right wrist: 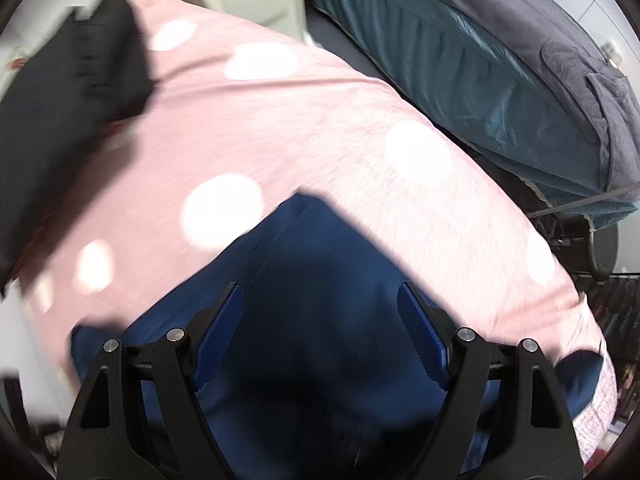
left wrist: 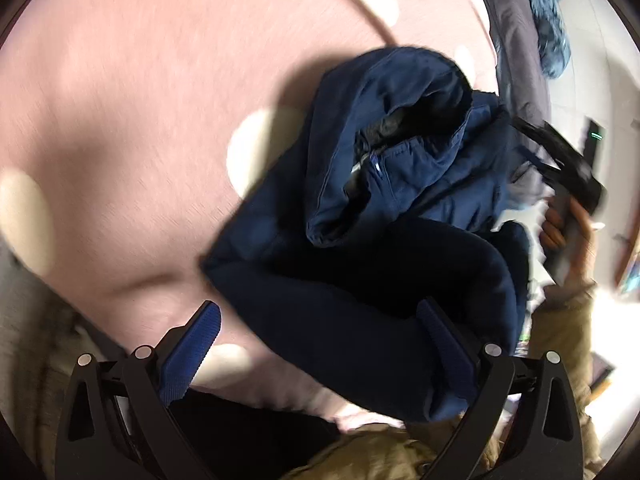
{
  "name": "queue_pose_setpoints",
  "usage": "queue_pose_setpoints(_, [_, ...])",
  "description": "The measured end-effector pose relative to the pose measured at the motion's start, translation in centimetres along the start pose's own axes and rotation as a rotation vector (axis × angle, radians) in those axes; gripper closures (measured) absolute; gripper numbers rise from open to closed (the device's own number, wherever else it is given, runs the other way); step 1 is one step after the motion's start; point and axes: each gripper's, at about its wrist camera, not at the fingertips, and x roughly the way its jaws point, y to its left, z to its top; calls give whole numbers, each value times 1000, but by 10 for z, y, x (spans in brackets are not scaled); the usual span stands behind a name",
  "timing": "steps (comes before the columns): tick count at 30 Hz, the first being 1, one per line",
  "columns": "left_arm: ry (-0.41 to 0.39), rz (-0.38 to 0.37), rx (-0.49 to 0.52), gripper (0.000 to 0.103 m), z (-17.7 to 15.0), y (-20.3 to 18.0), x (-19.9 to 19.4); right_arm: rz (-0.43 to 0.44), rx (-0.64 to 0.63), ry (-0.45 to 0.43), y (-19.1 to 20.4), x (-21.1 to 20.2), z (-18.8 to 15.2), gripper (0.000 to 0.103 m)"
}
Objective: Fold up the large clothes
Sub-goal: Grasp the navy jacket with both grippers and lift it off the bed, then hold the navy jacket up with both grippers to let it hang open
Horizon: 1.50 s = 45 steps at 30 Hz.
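navy hooded jacket [left wrist: 380, 216] on pink dotted sheet [left wrist: 140, 100]; no legible writing

Pink white-dotted bedcover [left wrist: 132, 92], apparently a bed, under navy jacket [left wrist: 360, 280].

Navy jacket [left wrist: 360, 240] is soft matt cloth with stitched seams, a darker smooth lining inside the hood and a small shiny zip pull; it lies on a pink bedsheet [left wrist: 140, 120], matt woven cotton-like cloth with pale dots. Left gripper [left wrist: 324, 344] and right gripper [right wrist: 320, 316] have matt black plastic arms, silvery metal pivot pins and blue ribbed rubbery pads [right wrist: 424, 336]. Nearby bed cover [right wrist: 460, 48] is teal pleated cloth under a grey matt blanket [right wrist: 560, 20].
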Motion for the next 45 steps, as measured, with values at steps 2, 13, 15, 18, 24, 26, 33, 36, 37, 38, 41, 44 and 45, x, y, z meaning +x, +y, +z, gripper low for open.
queue_pose_setpoints(2, [36,-83,-77,7,-3,16,14,76,30,43,0,26,13,24])
queue_pose_setpoints(13, [183,-226,-58,46,-17,-9,83,203,60,-38,-9,-42,-41,87])
queue_pose_setpoints(15, [160,-176,25,63,-21,-30,78,315,154,-92,-31,-85,-67,87])
queue_pose_setpoints(18, [85,-149,157,75,-29,-67,55,359,210,-234,-54,-158,-108,89])
queue_pose_setpoints(24, [-263,-180,528,81,-68,-173,-51,431,328,-632,-124,-328,-199,91])
queue_pose_setpoints(26, [-348,-181,627,82,-83,-207,-84,413,326,-751,-133,-380,-233,91])
queue_pose_setpoints(33, [-588,-214,966,82,-172,-283,-181,489,352,-1051,-145,-500,-372,91])
queue_pose_setpoints(36, [-672,-199,1058,83,-207,-287,-212,516,383,-1123,-148,-518,-429,91])
queue_pose_setpoints(37, [-698,-191,1079,83,-220,-290,-216,521,382,-1146,-150,-528,-449,91])
queue_pose_setpoints(38, [-716,-213,1100,83,-234,-267,-237,524,372,-1173,-145,-538,-469,91])
queue_pose_setpoints(41, [-759,-246,1167,83,-256,-263,-258,549,309,-1265,-136,-565,-519,91])
queue_pose_setpoints(44, [-839,-279,1225,83,-292,-256,-285,574,198,-1372,-118,-597,-552,91])
queue_pose_setpoints(45, [-855,-306,1234,83,-296,-255,-293,585,174,-1401,-115,-606,-560,91])
